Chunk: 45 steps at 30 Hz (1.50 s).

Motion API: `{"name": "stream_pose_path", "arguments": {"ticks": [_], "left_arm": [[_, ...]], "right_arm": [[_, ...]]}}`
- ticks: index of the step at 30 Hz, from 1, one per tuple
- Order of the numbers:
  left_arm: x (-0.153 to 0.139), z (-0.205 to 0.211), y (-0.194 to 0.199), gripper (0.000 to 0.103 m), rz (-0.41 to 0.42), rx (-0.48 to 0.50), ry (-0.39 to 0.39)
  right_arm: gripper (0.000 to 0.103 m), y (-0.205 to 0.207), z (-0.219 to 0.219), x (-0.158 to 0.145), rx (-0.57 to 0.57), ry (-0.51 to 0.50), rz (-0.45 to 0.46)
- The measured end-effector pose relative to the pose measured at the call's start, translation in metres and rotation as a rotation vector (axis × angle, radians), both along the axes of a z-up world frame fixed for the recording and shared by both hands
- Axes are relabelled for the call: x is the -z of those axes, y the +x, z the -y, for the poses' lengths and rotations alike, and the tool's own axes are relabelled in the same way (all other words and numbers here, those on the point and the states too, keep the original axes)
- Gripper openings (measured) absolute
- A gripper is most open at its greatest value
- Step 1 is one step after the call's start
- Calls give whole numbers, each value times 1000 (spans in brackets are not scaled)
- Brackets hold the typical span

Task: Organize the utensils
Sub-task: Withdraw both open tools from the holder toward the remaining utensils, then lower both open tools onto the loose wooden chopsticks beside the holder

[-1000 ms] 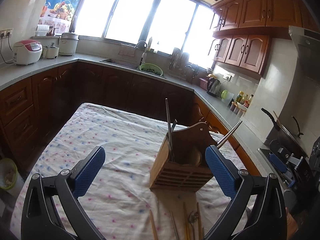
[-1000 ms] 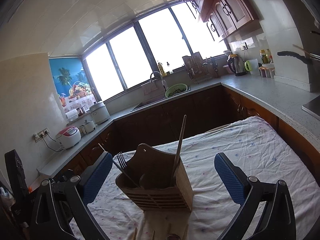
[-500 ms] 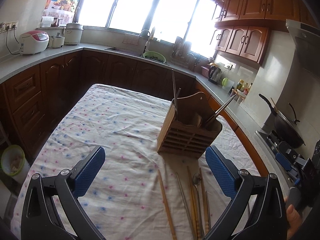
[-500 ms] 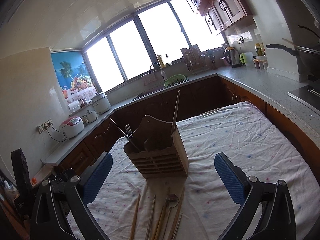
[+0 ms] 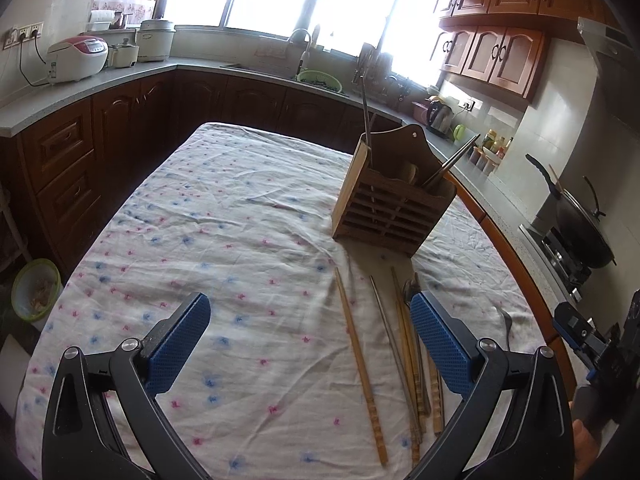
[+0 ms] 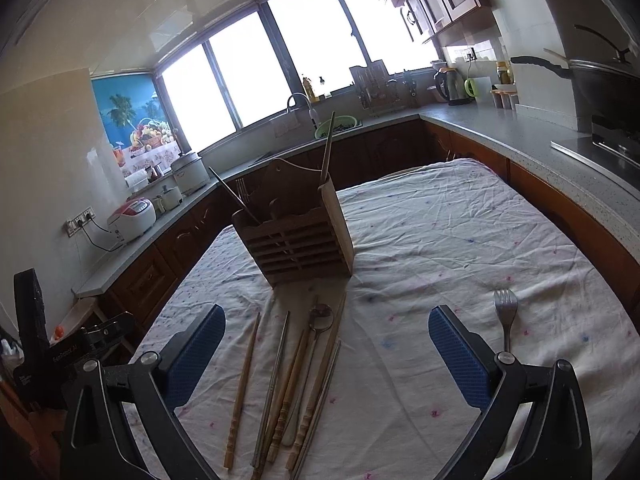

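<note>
A wooden utensil holder (image 5: 394,208) stands upright on the tablecloth (image 5: 224,216), toward the far end of the table and nearer its right edge in the left wrist view. It already holds a tall chopstick (image 6: 327,148) standing at one corner, a thin metal utensil leaning out at the other side, and a fork (image 6: 241,188) whose tines show above the rim. In front of the holder, toward the near edge of the table, a loose bundle of utensils lies flat on the cloth: wooden chopsticks (image 6: 241,384), metal chopsticks (image 6: 276,380) and a spoon (image 6: 320,318), side by side and partly overlapping. A second fork (image 6: 506,312) lies apart from them, near the right edge, tines pointing away. The left gripper (image 5: 310,354) hangs above the cloth with its jaws spread wide and nothing between them. The right gripper (image 6: 326,360) is likewise released and empty, poised over the bundle. Kitchen counters (image 5: 120,84) run around the table.
</note>
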<state>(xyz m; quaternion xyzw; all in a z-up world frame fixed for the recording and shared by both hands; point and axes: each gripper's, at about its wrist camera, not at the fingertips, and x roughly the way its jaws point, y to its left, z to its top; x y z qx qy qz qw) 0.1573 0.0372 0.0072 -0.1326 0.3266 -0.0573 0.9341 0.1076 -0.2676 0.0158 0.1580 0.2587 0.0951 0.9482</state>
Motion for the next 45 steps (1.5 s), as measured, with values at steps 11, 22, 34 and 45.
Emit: {"name": "stream_pose_path", "arguments": {"ticks": [11,22,34,45], "left_arm": [[16,4,1,102,-69,7,19],[27,22,22,102,-132,71,57],[40,35,51,89,-202,113,83],[54,48,90,66,-277,170,83]], "right_arm": [[103,-4,-4,16,-2,-10,-59],[102,14,-4,27,-4,-18,-116],[95,37,-3,37,-10,-4,-171],[53,85,-8,54,-56,33,-281]]}}
